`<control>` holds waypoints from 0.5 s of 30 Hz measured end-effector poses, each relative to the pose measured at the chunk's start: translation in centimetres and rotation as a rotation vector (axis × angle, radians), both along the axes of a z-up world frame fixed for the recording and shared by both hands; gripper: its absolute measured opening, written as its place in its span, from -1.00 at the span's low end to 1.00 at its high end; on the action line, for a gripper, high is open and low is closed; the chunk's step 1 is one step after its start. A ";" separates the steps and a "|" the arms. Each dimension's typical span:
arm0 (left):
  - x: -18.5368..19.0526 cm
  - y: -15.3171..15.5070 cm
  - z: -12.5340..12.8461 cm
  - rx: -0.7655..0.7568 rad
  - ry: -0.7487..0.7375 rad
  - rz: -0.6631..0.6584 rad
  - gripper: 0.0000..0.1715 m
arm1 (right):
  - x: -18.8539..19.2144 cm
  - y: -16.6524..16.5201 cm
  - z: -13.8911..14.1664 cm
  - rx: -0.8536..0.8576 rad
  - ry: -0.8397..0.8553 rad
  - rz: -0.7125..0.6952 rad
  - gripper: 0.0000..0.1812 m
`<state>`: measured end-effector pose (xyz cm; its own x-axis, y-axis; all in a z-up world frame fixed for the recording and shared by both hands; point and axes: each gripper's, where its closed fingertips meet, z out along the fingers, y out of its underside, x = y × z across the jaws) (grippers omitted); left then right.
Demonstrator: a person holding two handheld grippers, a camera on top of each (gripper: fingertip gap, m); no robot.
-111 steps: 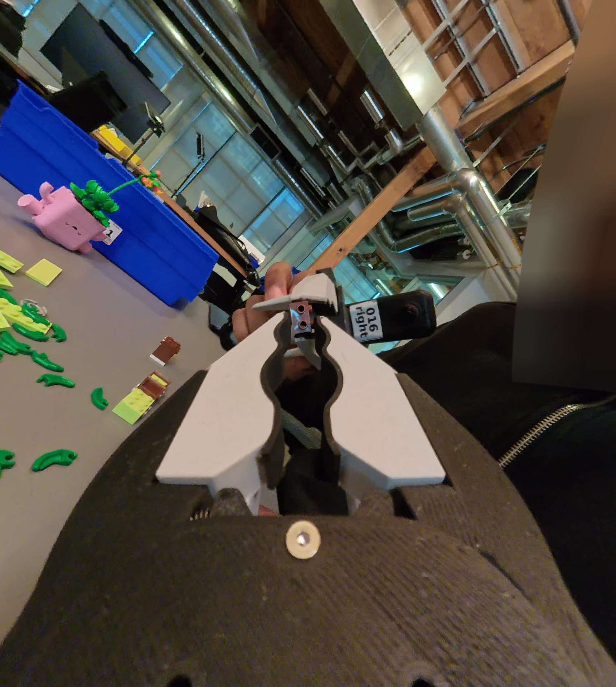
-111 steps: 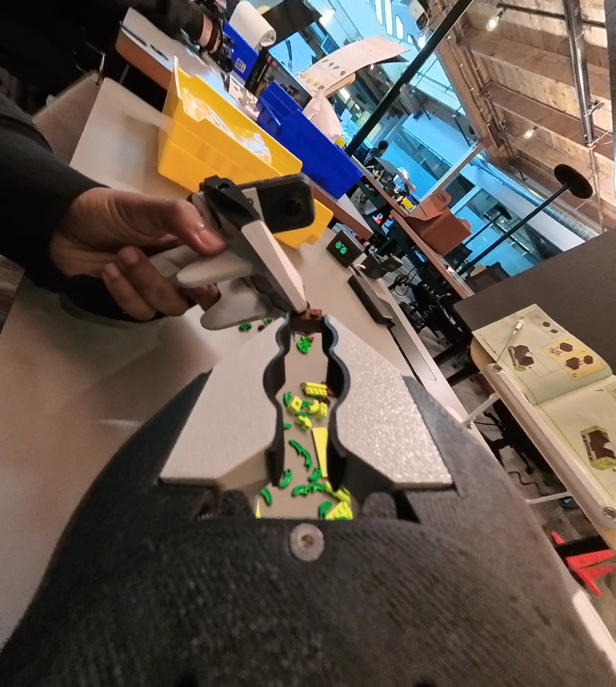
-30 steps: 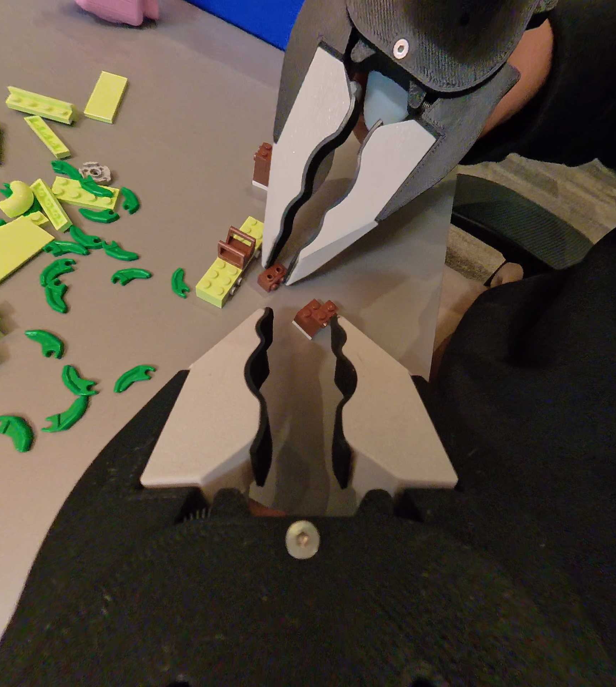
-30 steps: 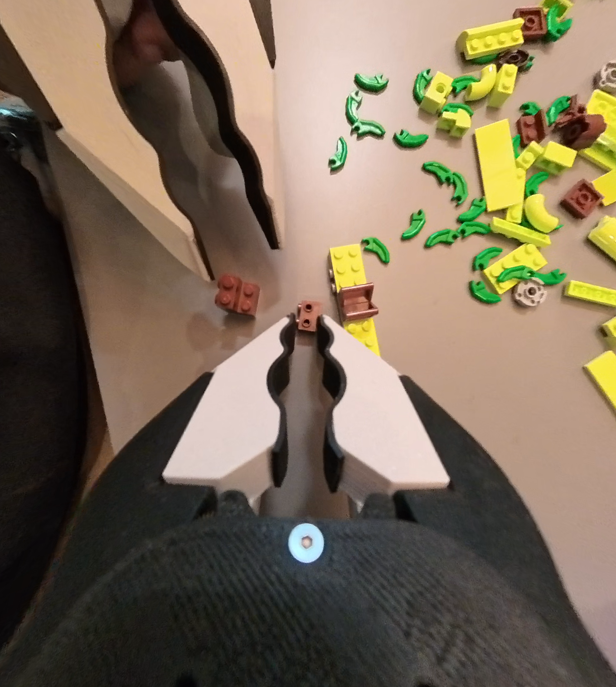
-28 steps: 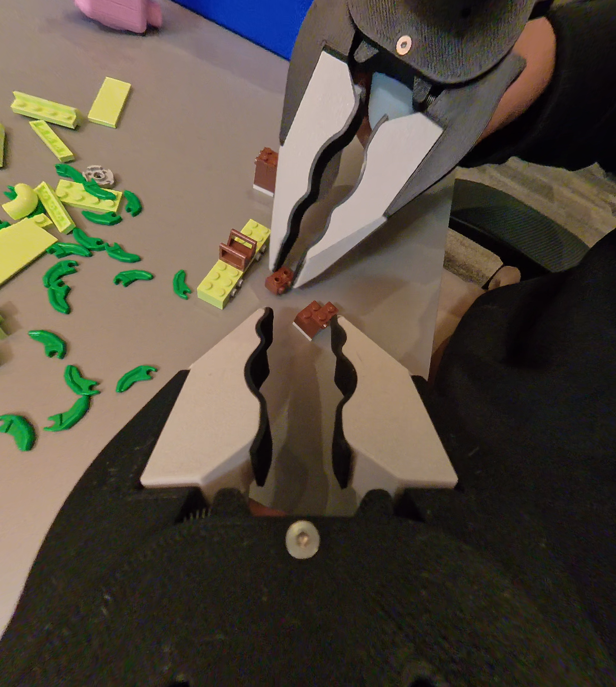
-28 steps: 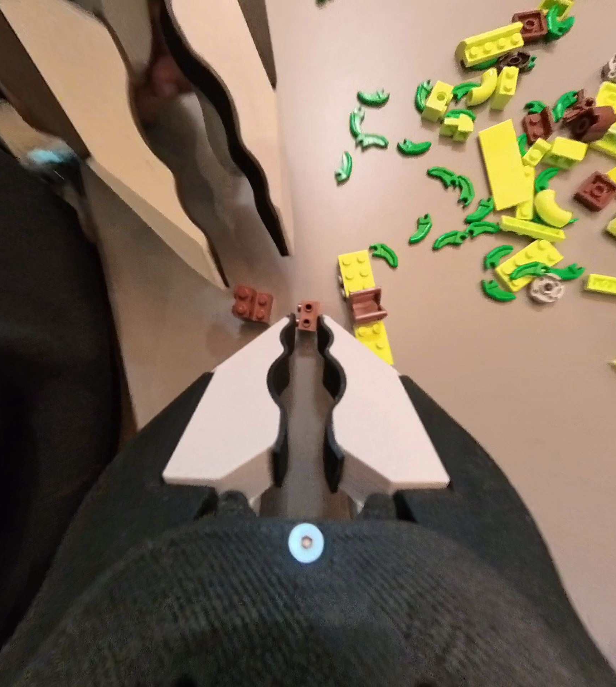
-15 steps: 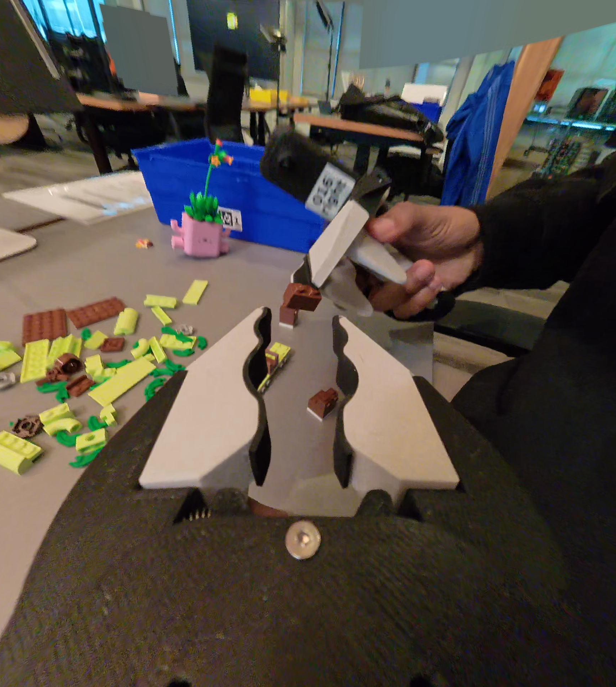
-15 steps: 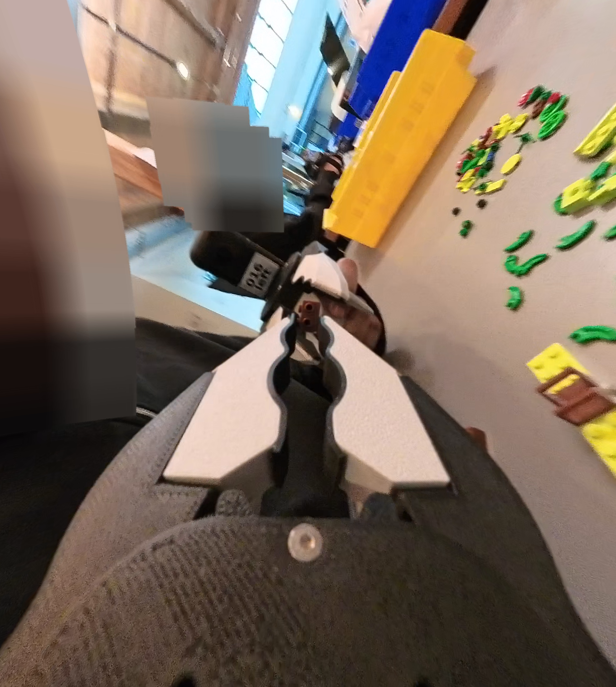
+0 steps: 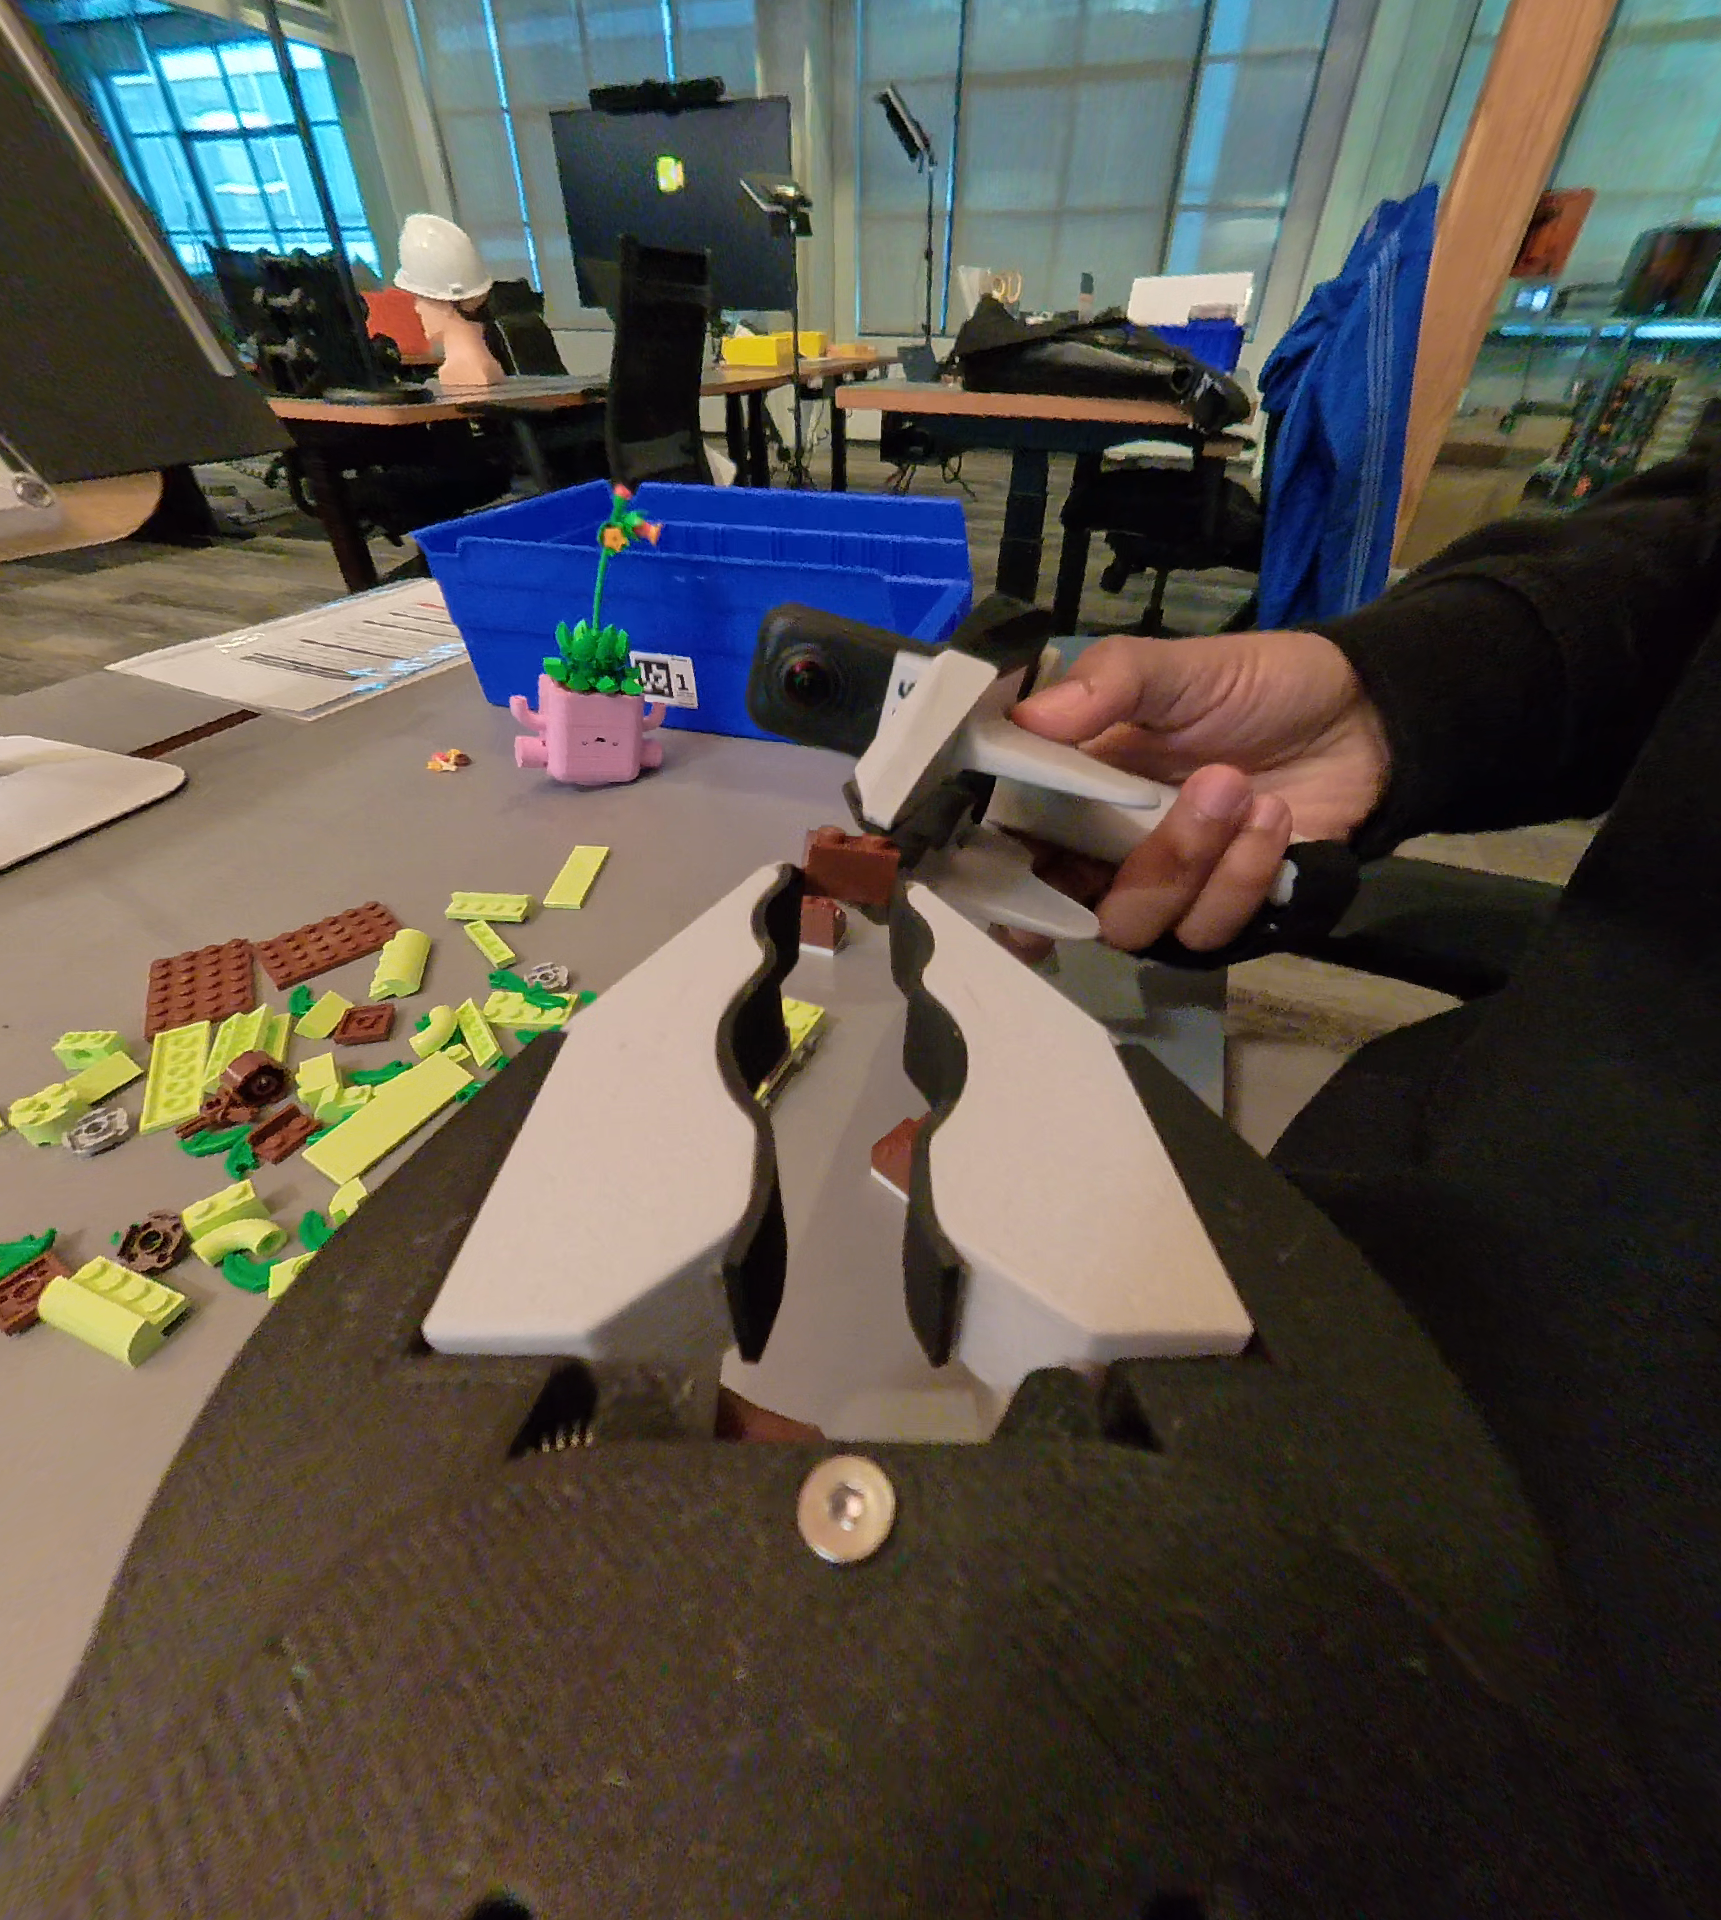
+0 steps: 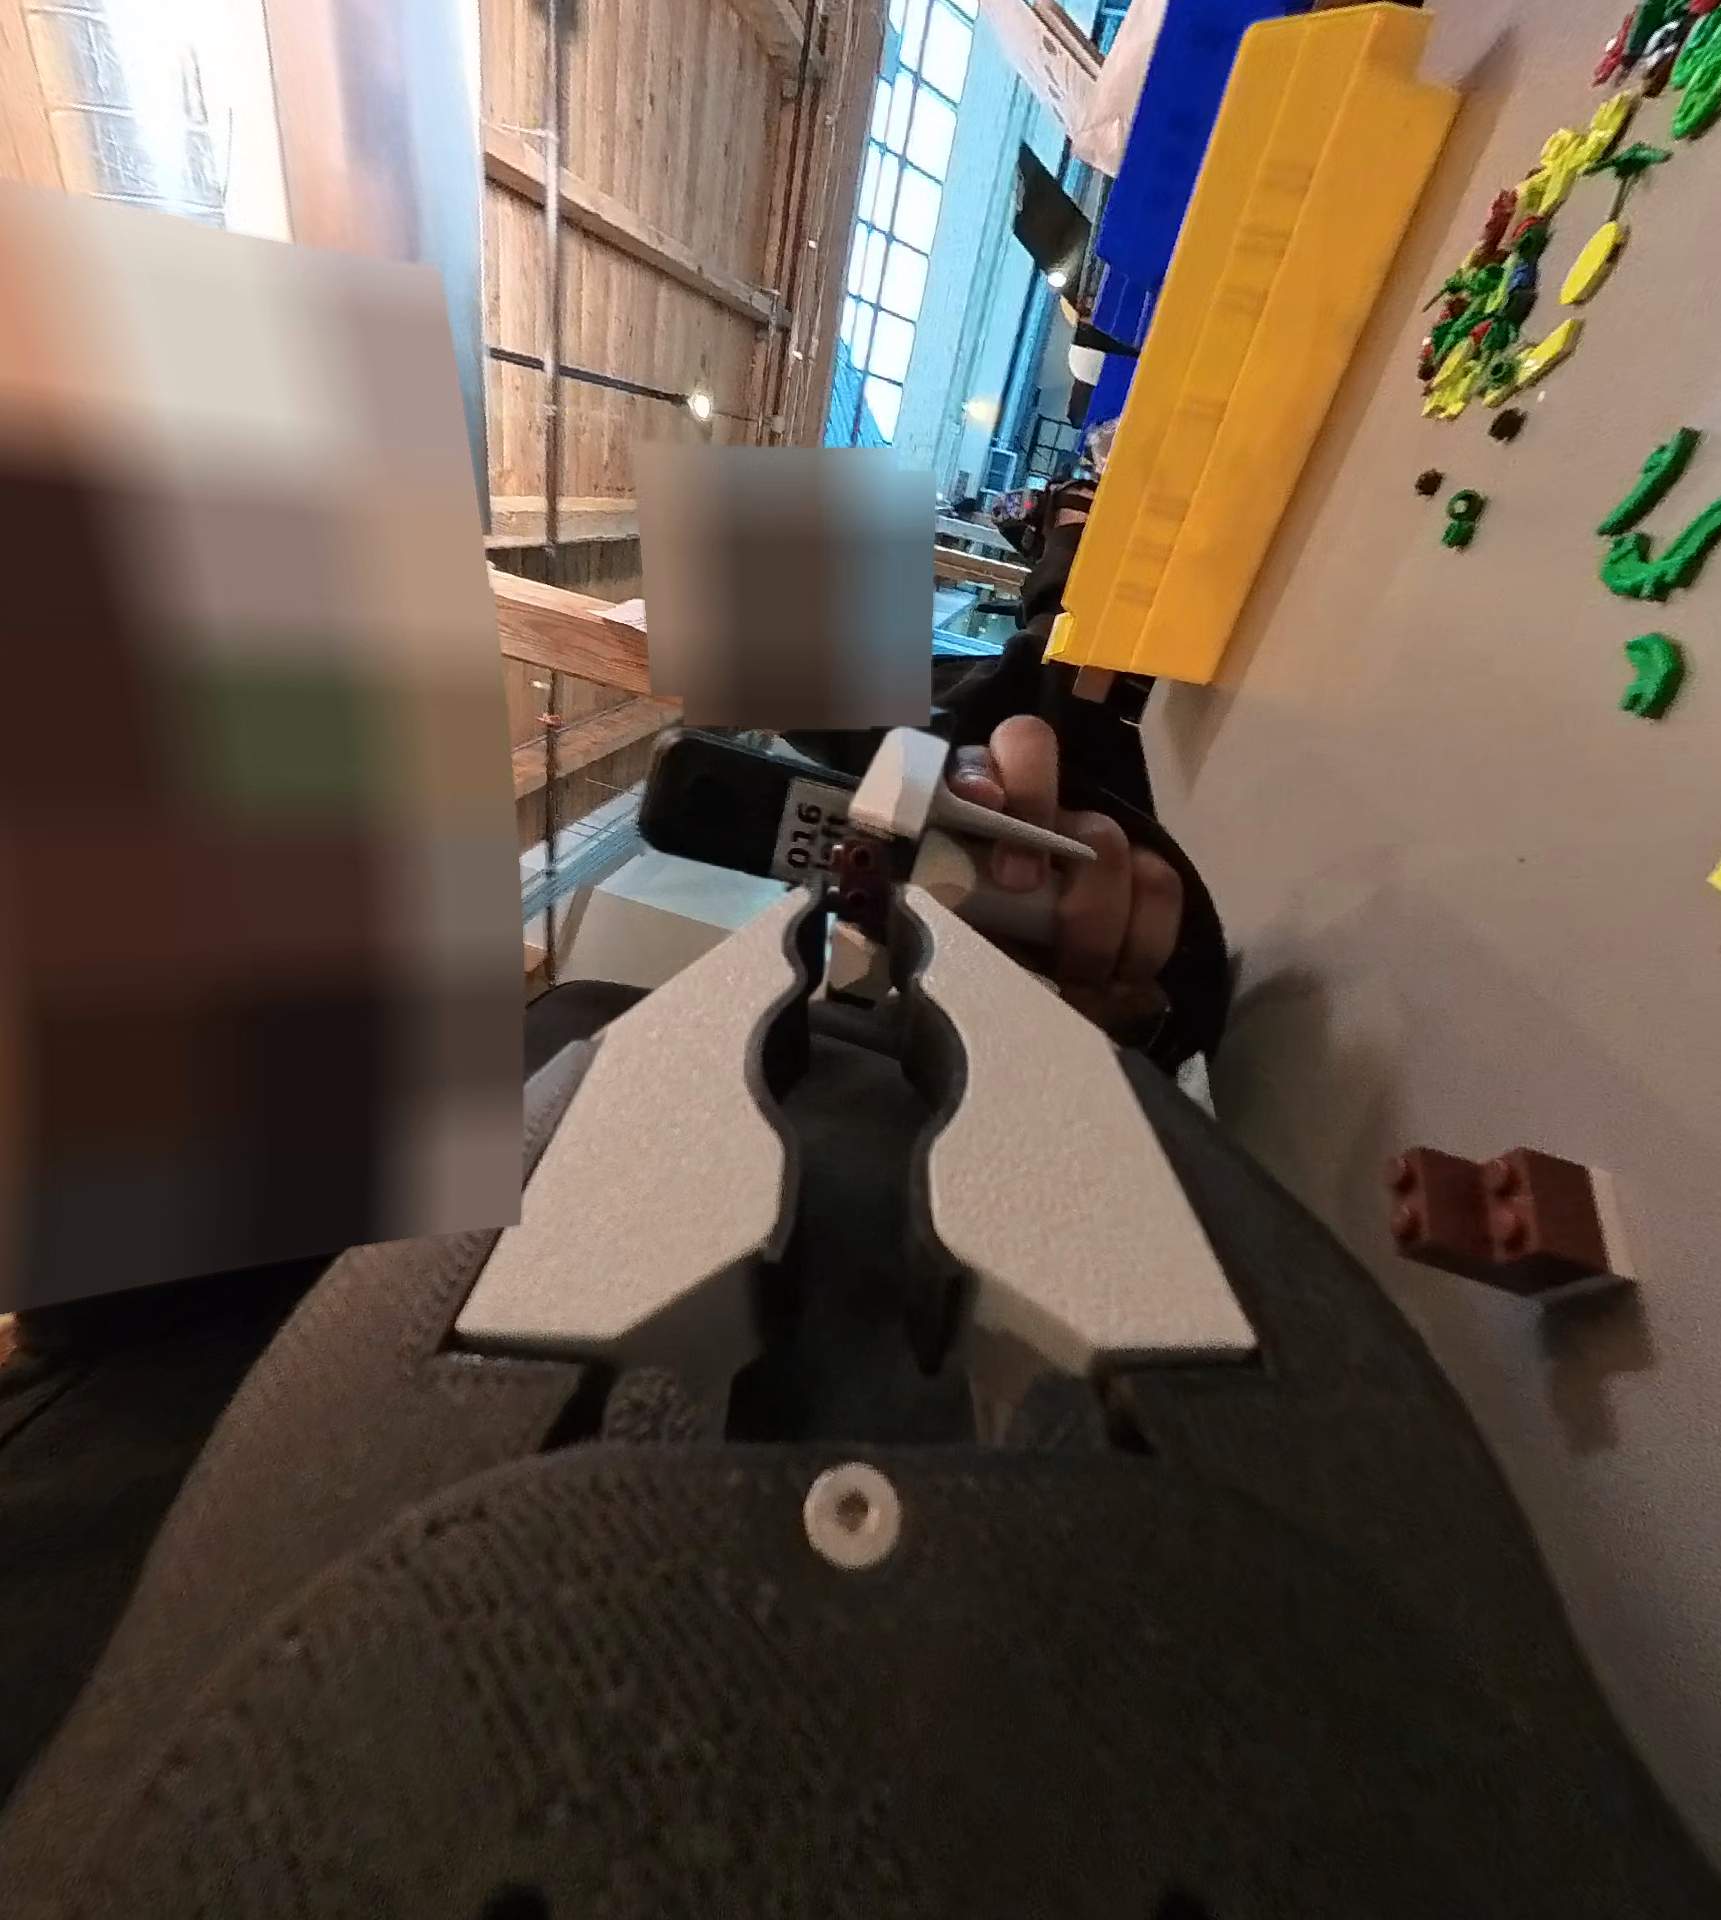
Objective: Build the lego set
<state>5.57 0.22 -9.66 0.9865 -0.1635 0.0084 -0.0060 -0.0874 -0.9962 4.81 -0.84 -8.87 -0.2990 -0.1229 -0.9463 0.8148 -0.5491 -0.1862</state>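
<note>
Grippers meet above the grey table (image 9: 336, 831). The right gripper (image 10: 858, 888) pinches a small brown brick (image 10: 858, 875) at its fingertips, raised off the table. The left gripper (image 9: 840, 888) stands spread, empty, its tips flanking that brick (image 9: 851, 860). Another brown brick (image 10: 1500, 1231) lies on the table; loose green and yellow pieces (image 9: 212, 1081) lie scattered farther off.

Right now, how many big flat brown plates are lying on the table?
2. Both lie side by side at the far edge of the loose pile: the left one and the right one. More may hide behind the gripper.
</note>
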 end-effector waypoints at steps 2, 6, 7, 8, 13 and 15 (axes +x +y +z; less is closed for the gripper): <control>0.0 0.2 -0.6 -0.031 0.018 0.002 -0.84 | 0.1 0.6 -0.7 0.095 0.022 -0.005 -0.89; 0.4 0.5 -2.0 -0.104 -0.005 -0.036 -0.84 | 0.4 3.1 -1.6 0.558 0.264 -0.055 -0.83; 0.5 0.5 -2.3 -0.124 -0.012 -0.050 -0.84 | 0.6 3.4 -1.6 0.699 0.352 -0.047 -0.81; 0.6 0.6 -2.7 -0.141 -0.017 -0.062 -0.84 | 0.9 3.5 -1.6 0.834 0.442 -0.028 -0.78; 1.7 0.6 -3.8 -0.201 -0.041 -0.144 -0.84 | 2.4 2.2 -2.1 1.314 0.838 0.118 -0.83; 2.3 0.5 -4.1 -0.219 -0.056 -0.189 -0.84 | 2.6 1.7 -2.6 1.422 0.972 0.168 -0.84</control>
